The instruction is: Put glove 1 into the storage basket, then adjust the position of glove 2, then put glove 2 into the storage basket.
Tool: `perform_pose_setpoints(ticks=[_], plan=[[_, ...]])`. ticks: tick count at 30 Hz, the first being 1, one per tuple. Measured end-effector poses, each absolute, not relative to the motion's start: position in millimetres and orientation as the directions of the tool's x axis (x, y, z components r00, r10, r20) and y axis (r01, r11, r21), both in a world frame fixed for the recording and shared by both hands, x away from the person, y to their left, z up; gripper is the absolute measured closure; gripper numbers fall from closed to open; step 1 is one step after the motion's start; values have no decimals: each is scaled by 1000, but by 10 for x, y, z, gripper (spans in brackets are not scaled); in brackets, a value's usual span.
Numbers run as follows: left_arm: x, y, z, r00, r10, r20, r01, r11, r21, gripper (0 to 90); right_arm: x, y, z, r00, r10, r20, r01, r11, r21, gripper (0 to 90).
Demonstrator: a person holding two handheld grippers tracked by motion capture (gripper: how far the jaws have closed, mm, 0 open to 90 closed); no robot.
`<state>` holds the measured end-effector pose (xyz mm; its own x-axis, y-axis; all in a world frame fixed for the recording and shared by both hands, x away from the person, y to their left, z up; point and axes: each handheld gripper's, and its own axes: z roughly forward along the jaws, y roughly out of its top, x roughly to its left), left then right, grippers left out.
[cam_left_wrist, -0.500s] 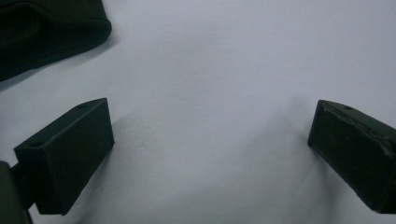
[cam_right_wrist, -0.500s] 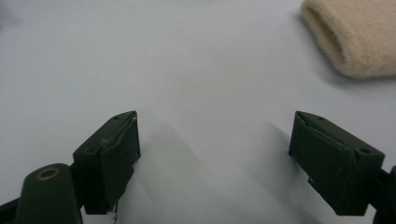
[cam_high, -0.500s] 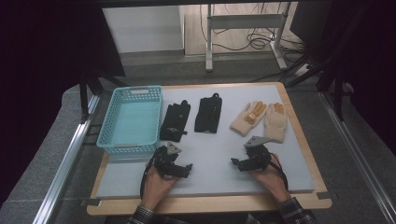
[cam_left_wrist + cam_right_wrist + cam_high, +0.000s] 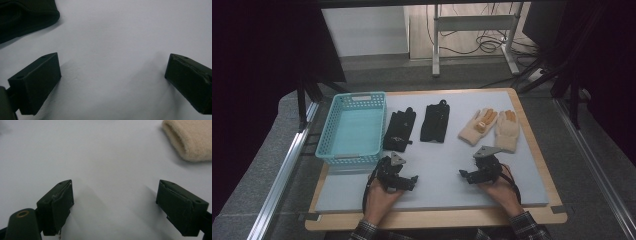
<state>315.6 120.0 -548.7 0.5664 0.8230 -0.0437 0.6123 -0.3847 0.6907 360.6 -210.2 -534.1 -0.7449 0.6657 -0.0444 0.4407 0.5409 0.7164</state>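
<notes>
**Gloves laid out, basket unfilled, nothing gripped**

Grey matting covers the wooden table (image 4: 532, 150), which is ringed by dark floor and a metal frame at 12 o'clock. A blue basket (image 4: 353, 128) is set at about 10 o'clock on the mat, and nothing is seen inside it. Two black gloves are laid side by side just past the mat's middle, toward 12 o'clock: the left black glove (image 4: 400, 130) just beside the basket, the right black glove (image 4: 435, 122) near it but apart. A pair of beige gloves (image 4: 492, 128) is placed at 2 o'clock, the two touching or overlapping at their edges.

Both grippers are held low over the bare mat near 6 o'clock. The left gripper (image 4: 404, 179) is pointed at the cuff of the left black glove, which is seen at 11 o'clock in the left gripper view (image 4: 22, 17); its jaws are spread wide with only mat between them. The right gripper (image 4: 468, 176) is aimed toward the beige cuff (image 4: 192, 140), seen at 1 o'clock in the right gripper view; its jaws are likewise held wide apart around nothing.

Judged from this layout, the work is at its very start: no glove is yet grasped, lifted or put in the basket, and all four are left to be handled.
</notes>
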Motion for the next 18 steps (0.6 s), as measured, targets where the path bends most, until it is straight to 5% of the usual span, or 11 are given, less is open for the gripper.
perform_pose_setpoints(ticks=[18], plan=[[3155, 1201, -5487, 567, 823, -43, 611, -385, 692, 7, 3605, -2100, -5335, -742, 669, -42, 445, 539, 715, 141]])
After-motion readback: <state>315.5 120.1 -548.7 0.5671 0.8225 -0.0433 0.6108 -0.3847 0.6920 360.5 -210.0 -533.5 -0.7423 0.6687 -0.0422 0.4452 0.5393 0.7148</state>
